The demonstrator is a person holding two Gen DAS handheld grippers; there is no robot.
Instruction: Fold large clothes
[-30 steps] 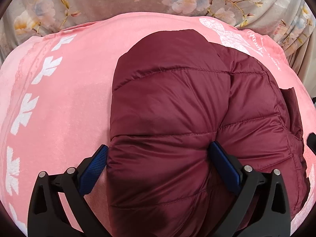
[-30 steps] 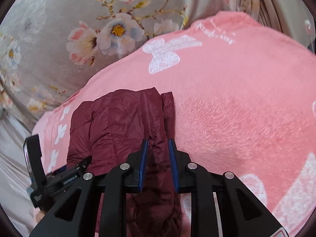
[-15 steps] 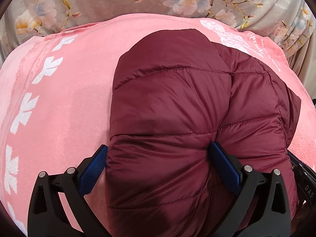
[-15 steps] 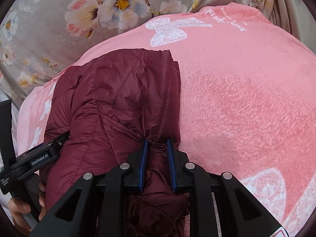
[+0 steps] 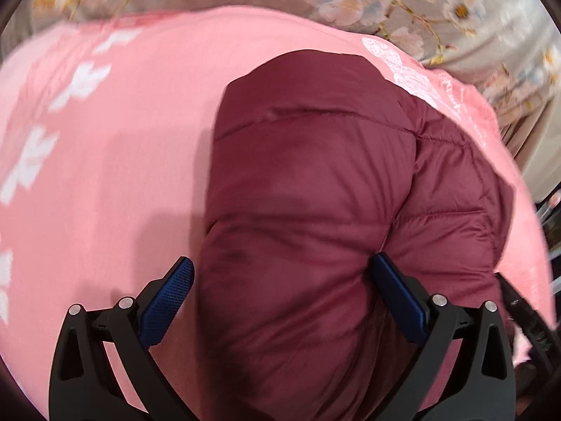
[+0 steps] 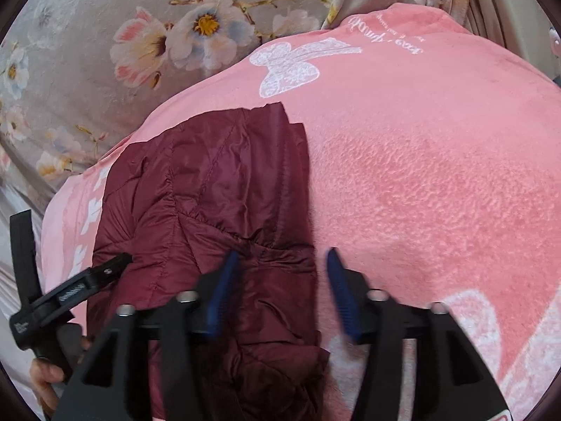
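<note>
Where jacket bulges, floral sheet beyond

jacket on the blanket, a gripper at each side

the folded jacket lies on the blanket — the floral sheet spreads behind. the left gripper straddles its near bulge; the right gripper sits over its right edge — one finger on cloth, the other over blanket.

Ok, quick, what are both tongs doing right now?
Left tongs: open wide, straddling the maroon puffer jacket, fingers against its sides.
Right tongs: open, holding nothing, jacket edge lying loose between the fingers.
</note>
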